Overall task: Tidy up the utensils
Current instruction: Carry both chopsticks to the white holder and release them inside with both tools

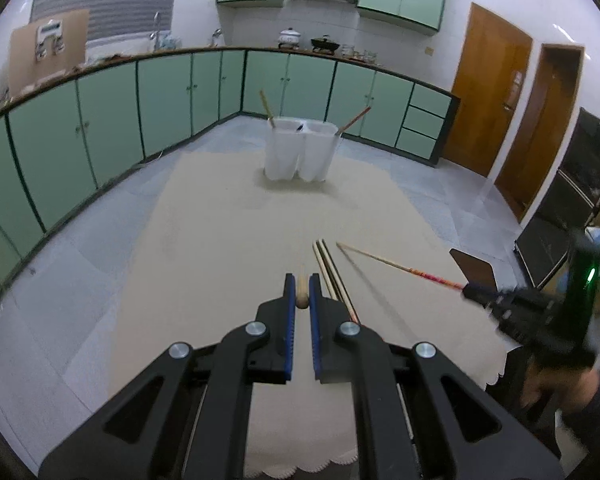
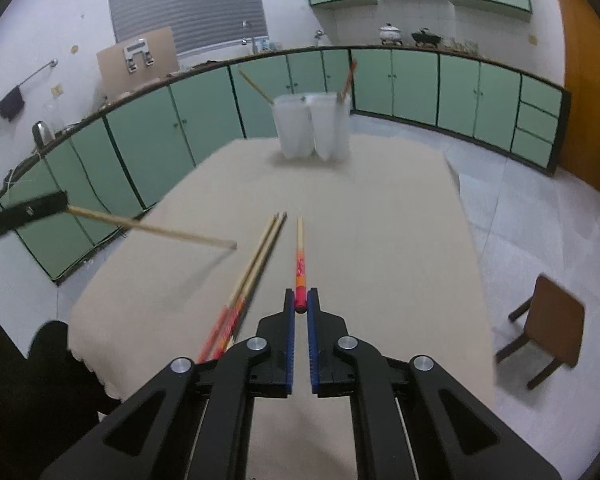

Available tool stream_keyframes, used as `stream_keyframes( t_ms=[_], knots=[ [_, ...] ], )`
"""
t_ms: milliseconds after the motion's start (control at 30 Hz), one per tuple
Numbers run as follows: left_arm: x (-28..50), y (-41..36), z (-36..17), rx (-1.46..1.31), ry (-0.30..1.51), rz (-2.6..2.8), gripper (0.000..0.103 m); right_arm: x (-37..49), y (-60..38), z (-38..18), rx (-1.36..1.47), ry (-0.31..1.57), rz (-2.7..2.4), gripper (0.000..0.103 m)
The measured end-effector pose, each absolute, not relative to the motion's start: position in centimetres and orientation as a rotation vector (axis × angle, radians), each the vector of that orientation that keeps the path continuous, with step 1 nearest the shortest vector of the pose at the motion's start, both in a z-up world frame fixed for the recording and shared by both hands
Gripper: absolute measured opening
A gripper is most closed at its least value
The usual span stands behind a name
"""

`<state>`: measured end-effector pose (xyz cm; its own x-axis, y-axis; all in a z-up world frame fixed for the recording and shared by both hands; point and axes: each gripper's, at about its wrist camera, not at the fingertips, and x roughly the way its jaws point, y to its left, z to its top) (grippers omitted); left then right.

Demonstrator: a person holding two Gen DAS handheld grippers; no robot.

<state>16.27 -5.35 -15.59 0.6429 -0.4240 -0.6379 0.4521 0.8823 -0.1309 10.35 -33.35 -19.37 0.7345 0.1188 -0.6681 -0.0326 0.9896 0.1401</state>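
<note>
My left gripper (image 1: pixel 301 286) is shut on a plain wooden chopstick (image 1: pixel 301 294), which also shows in the right wrist view (image 2: pixel 152 227), held above the table. My right gripper (image 2: pixel 301 300) is shut on a red-handled chopstick (image 2: pixel 299 264), seen in the left wrist view (image 1: pixel 396 267) too. Two more chopsticks (image 2: pixel 256 264) lie side by side on the beige tablecloth (image 2: pixel 380 220) between the grippers. A white utensil holder (image 1: pixel 300 152) with two compartments stands at the table's far end; it holds a wooden chopstick (image 1: pixel 266 107) on the left and a red one (image 1: pixel 356 119) on the right.
Green cabinets (image 1: pixel 100 128) line the far walls. A brown chair (image 2: pixel 548 328) stands on the tiled floor right of the table. Wooden doors (image 1: pixel 488 88) are at the right.
</note>
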Motion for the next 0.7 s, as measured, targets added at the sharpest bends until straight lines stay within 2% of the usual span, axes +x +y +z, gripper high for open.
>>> stream_keyframes(
  t_ms=[300, 700],
  knots=[
    [21.9, -6.7, -12.3, 0.082, 0.775, -0.599, 0.006, 17.8, -33.5, -10.0, -0.048, 0.825, 0.179, 0.006],
    [29.2, -9.8, -6.3, 0.110, 0.750, -0.636, 0.006, 26.2, -33.2, -2.0, -0.113, 0.905, 0.216, 0.006]
  ],
)
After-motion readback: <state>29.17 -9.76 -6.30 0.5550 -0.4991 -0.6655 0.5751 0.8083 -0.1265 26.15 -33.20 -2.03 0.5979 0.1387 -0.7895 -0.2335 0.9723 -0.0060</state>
